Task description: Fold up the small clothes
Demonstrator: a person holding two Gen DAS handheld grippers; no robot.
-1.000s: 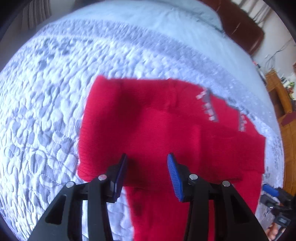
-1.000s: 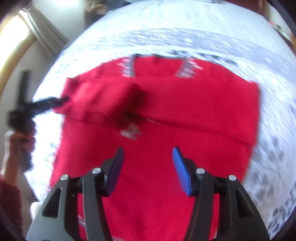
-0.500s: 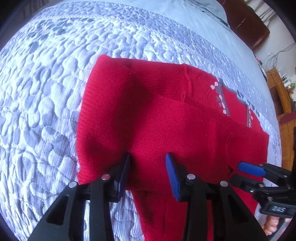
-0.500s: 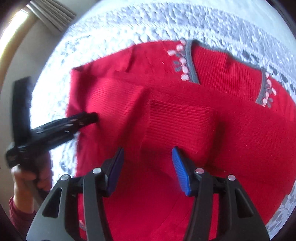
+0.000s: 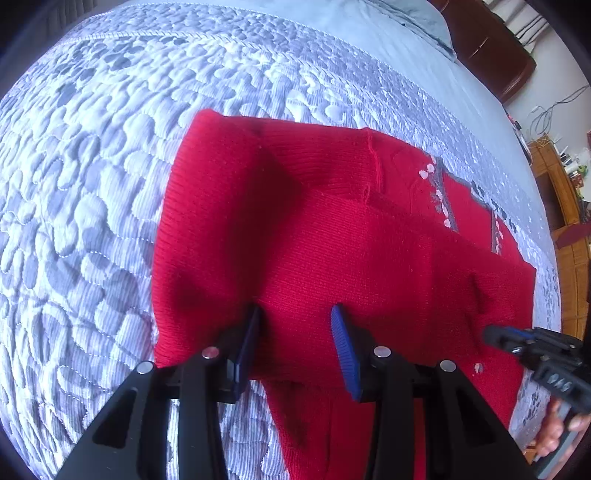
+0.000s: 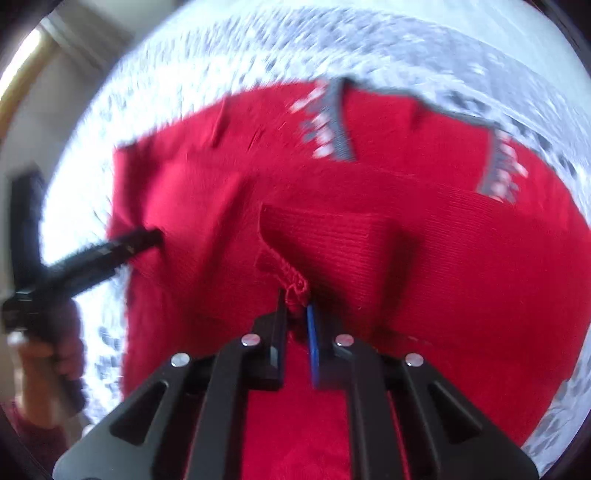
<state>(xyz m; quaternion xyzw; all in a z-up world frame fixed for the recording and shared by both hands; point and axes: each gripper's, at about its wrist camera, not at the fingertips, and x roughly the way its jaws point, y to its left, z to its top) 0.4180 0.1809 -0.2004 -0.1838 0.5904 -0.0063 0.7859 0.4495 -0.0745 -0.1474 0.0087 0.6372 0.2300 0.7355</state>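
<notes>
A red knit sweater [image 5: 332, 240] lies flat on the quilted bedspread [image 5: 92, 184], its grey flowered collar [image 5: 443, 199] at the far side and one sleeve folded across the body. My left gripper [image 5: 295, 317] stands open at the sweater's left side, its pads apart with the folded sleeve between them. In the right wrist view its tip [image 6: 147, 236] rests at the sweater's [image 6: 461, 295] left edge. My right gripper [image 6: 295, 299] is shut on the corner of the ribbed sleeve cuff [image 6: 332, 240], with knit bunched between its pads. It also appears as the right gripper [image 5: 495, 334] in the left wrist view.
The grey-and-white quilt runs well past the sweater on the left and far sides. A pale blue sheet [image 5: 388, 29] and a dark wooden headboard [image 5: 491, 48] lie beyond it. Wooden furniture [image 5: 569, 206] stands at the right. A person's hand [image 6: 44, 354] holds the left gripper.
My right gripper has come down to the ribbed cuff and shut on its corner. The left gripper has stayed at the sweater's left side, still open.
</notes>
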